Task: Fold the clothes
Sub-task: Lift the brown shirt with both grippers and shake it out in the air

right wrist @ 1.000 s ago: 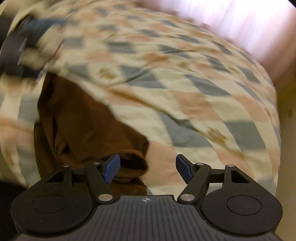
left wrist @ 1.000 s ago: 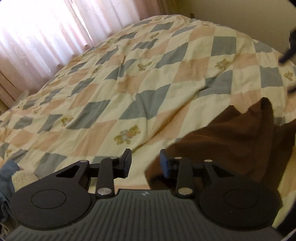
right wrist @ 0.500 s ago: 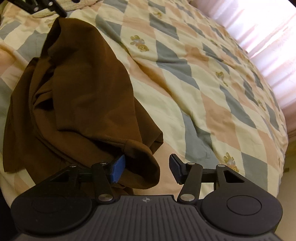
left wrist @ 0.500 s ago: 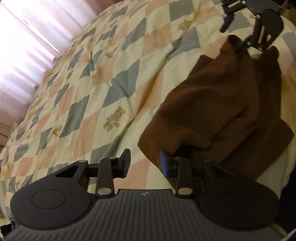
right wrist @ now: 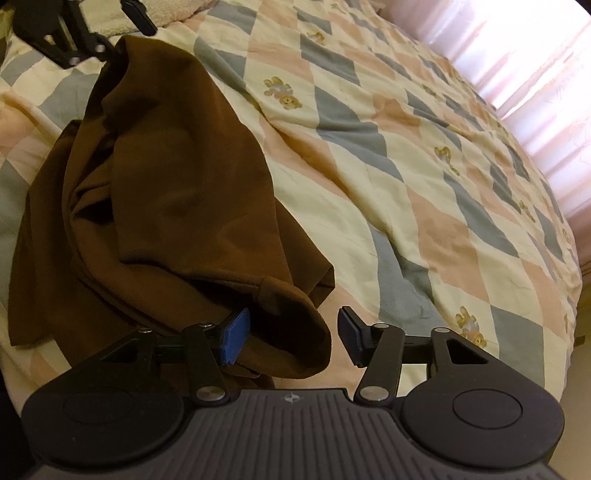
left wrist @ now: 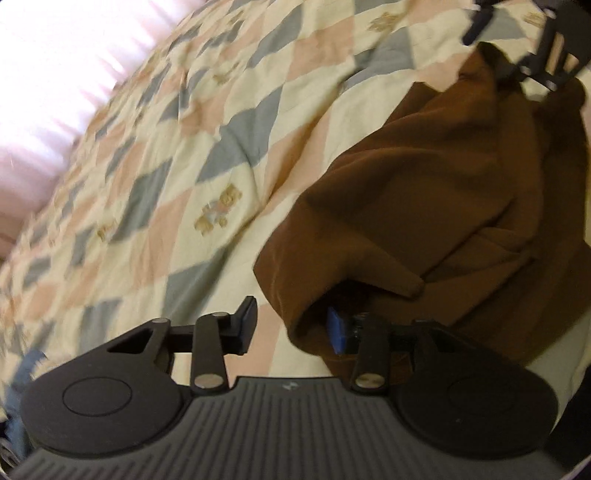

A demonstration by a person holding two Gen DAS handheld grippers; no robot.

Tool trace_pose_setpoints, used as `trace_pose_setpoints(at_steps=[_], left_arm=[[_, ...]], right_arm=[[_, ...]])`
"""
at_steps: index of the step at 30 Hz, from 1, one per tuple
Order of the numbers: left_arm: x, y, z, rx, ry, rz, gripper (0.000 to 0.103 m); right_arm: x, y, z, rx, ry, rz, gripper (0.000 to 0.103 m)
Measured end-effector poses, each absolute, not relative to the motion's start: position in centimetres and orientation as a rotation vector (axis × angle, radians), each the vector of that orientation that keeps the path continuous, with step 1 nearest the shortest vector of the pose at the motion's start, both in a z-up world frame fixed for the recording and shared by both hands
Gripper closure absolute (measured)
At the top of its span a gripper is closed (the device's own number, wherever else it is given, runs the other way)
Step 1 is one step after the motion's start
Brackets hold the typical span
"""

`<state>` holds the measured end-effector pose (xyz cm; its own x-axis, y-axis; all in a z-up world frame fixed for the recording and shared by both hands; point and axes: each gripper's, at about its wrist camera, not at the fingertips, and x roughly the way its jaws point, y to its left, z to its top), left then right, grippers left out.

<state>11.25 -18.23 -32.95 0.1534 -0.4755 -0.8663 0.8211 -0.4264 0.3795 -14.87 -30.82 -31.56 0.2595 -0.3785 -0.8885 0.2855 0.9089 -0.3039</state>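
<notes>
A crumpled brown garment point(left wrist: 436, 192) lies on a checkered quilt point(left wrist: 192, 155). My left gripper point(left wrist: 291, 325) is open, with a folded edge of the garment between its fingers and its right finger tucked under the cloth. My right gripper point(right wrist: 291, 336) is open too, at the garment's point(right wrist: 177, 192) opposite end, with a rounded cloth edge between its fingers. Each gripper shows in the other's view, the right one point(left wrist: 517, 48) at the top right, the left one point(right wrist: 85, 29) at the top left.
The quilt point(right wrist: 424, 184) with teddy-bear patches covers the whole bed. Bright pink curtains point(right wrist: 535, 59) hang beyond its far side. A fluffy cream cloth point(right wrist: 173, 9) lies near the left gripper. A bit of blue fabric point(left wrist: 26, 369) sits at the bed's edge.
Both grippers have moved in on the brown garment from opposite ends. Each now has a cloth edge between its open fingers, and the left jaws stand wider apart.
</notes>
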Motion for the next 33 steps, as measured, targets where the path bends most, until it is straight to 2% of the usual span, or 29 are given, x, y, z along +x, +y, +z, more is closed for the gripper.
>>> trace_pose_setpoints(at_steps=[1,3,4,5,6,12,16,25,29,33], left_arm=[[11.4,-18.4,-33.3,1.332,0.399,-1.511,0.088],[11.7,-18.4,-33.6,1.289,0.455,-1.49,0.093],[11.8,-18.3,-33.5,1.255,0.475,-1.481,0.096],[12.1,-18.1,-33.1,1.214,0.49,-1.468,0.097],[12.4,-17.9,-32.5,1.175,0.499,-1.457,0.097],[14.3,-17.5,-27.3,1.014,0.452,-1.375,0.097],[15.2,-17.4,-22.0,0.963,0.337,-1.353,0.097],[14.1,-15.3,-7.4,0.855,-0.08,-1.358,0.096],[11.9,-13.2,-2.5,0.839,-0.263,-1.367,0.096],[10.2,-10.6,1.2,0.829,-0.361,-1.381,0.096]], right_arm=[[-14.8,-30.8,-31.8,-0.094,1.232,-0.448,0.051],[-14.8,-30.6,-32.4,-0.103,1.235,-0.442,0.058],[-14.7,-30.5,-32.5,-0.108,1.234,-0.435,0.064],[-14.8,-30.4,-32.4,-0.115,1.218,-0.43,0.095],[-14.9,-30.3,-32.0,-0.111,1.194,-0.428,0.103],[-15.4,-30.2,-27.2,-0.086,1.024,-0.533,0.103],[-16.8,-31.8,-21.3,-0.011,0.863,-0.69,0.103],[-20.8,-31.7,-5.7,-0.178,0.506,-0.855,0.103],[-22.8,-30.2,-0.5,-0.29,0.409,-0.91,0.103],[-24.9,-28.4,3.1,-0.373,0.349,-0.93,0.103]])
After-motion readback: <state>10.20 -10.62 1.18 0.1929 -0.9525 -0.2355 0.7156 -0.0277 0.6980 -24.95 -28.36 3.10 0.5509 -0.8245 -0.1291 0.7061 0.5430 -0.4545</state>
